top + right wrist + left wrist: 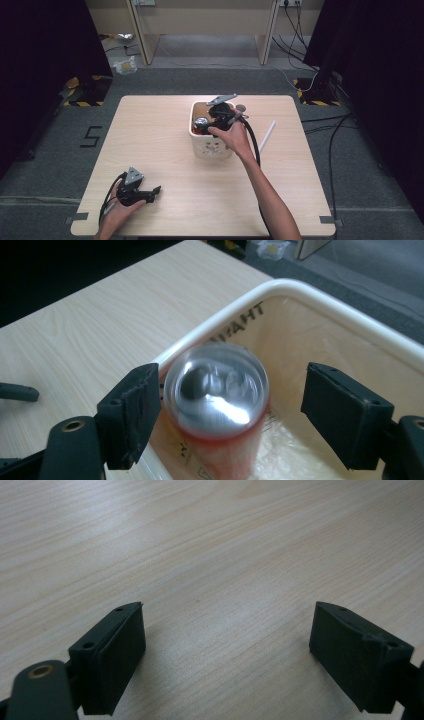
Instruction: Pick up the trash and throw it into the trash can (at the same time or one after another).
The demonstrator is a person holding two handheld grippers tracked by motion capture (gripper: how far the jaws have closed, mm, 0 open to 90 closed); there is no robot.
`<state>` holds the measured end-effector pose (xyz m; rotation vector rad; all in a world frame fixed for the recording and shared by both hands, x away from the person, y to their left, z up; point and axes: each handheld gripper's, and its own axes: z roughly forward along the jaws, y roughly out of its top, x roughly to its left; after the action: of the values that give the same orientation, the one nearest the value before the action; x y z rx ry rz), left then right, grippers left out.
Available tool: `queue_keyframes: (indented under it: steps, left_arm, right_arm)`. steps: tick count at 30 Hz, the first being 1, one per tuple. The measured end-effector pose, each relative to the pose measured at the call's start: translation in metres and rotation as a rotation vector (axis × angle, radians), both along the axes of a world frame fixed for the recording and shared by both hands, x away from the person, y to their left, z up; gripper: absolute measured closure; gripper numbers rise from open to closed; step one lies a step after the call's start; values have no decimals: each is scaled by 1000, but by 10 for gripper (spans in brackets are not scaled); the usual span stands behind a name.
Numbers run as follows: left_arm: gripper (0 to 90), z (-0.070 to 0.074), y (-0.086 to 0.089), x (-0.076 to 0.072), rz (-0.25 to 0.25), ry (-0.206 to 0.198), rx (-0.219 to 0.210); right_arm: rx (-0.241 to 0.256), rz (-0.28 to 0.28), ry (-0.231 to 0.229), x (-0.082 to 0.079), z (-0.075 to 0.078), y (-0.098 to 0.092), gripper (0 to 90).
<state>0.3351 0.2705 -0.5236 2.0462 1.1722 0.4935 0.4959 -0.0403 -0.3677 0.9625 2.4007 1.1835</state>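
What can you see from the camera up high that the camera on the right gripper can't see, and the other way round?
The high view alone takes in the left gripper resting open on the table, a white stick beside the bin, and the floor. The right gripper view alone shows the can's silver top with its pull tab, blurred, between wide-open jaws. Both show the red can, the cream bin and the right gripper.

Black "5" on the floor [92, 136]; letters "ANT" inside the cream bin [345, 310].
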Motion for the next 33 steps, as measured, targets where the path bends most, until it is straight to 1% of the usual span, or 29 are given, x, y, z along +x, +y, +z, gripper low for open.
queue_keyframes:
  steps: [1, 3, 4, 5, 6, 9, 12, 13, 14, 19, 20, 21, 25, 26, 28, 32, 33]
  left_arm:
    - [140, 0, 0, 0, 0, 0, 0]
    - [140, 0, 0, 0, 0, 0, 0]
    - [140, 0, 0, 0, 1, 0, -1]
    - [140, 0, 0, 0, 1, 0, -1]
    - [140, 0, 0, 0, 2, 0, -2]
    - [139, 0, 0, 0, 1, 2, 0]
    - [139, 0, 0, 0, 1, 2, 0]
    - [139, 0, 0, 0, 1, 1, 0]
    - [139, 0, 0, 0, 1, 1, 0]
    - [139, 0, 0, 0, 1, 2, 0]
    - [139, 0, 0, 0, 1, 2, 0]
    - [139, 0, 0, 0, 1, 2, 0]
    - [139, 0, 0, 0, 1, 1, 0]
    - [139, 0, 0, 0, 1, 0, 0]
    - [139, 0, 0, 0, 1, 0, 0]
    - [139, 0, 0, 0, 1, 0, 0]
    - [139, 0, 0, 0, 1, 0, 0]
  right_arm:
    - [9, -4, -17, 0, 5, -5, 236]
    - [16, -15, -23, -1, 7, -8, 236]
    - [29, -30, -32, -2, 11, -15, 236]
    - [30, -33, -39, -2, 13, -18, 236]
    - [30, -33, -39, -2, 13, -18, 236]
    - [43, -58, -53, -3, 19, -30, 239]
    - [42, -65, -58, -4, 21, -35, 241]
    - [43, -79, -65, -4, 23, -42, 242]
    - [43, -79, -65, -4, 23, -42, 242]
    - [58, -117, -79, -5, 29, -61, 248]
    - [68, -134, -87, -6, 31, -69, 251]
    - [68, -134, -87, -6, 31, -69, 251]
    - [69, -162, -99, -9, 35, -85, 260]
    - [81, -182, -103, -10, 36, -93, 263]
    - [83, -187, -105, -10, 35, -96, 265]
    - [69, -218, -108, -11, 32, -108, 268]
    - [63, -233, -107, -11, 29, -116, 270]
